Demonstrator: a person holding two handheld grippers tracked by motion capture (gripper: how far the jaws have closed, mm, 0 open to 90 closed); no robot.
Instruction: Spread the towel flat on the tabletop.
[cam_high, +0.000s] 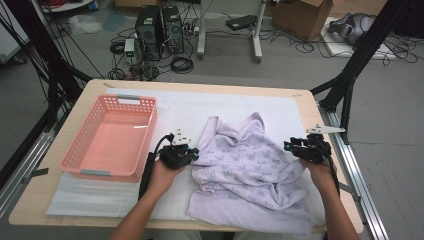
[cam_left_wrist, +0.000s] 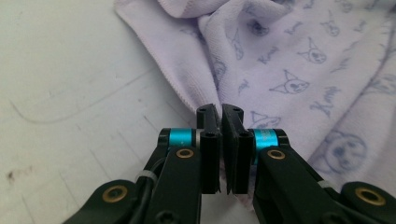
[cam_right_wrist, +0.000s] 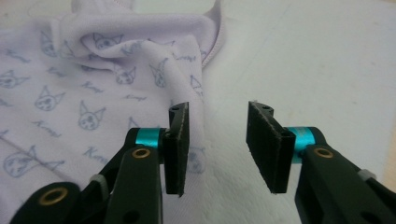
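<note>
Lying crumpled at lower centre of the high view, the lilac shirt (cam_high: 247, 167) is looking light, soft and limp; it is likely sagging wherever unsupported, so its hemmed edges are the sound places to take hold. The left claw (cam_left_wrist: 220, 112) is pinching the shirt's edge with jaws nearly together. The right claw (cam_right_wrist: 218, 116) is standing partly open over the other edge, gripping nothing.

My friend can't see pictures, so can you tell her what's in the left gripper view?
Two black jaws of the left gripper stand shut on the edge of a pale purple cloth printed with little cartoon faces. The crumpled cloth lies across the top and right, on a white table cover that shows at the left.
</note>
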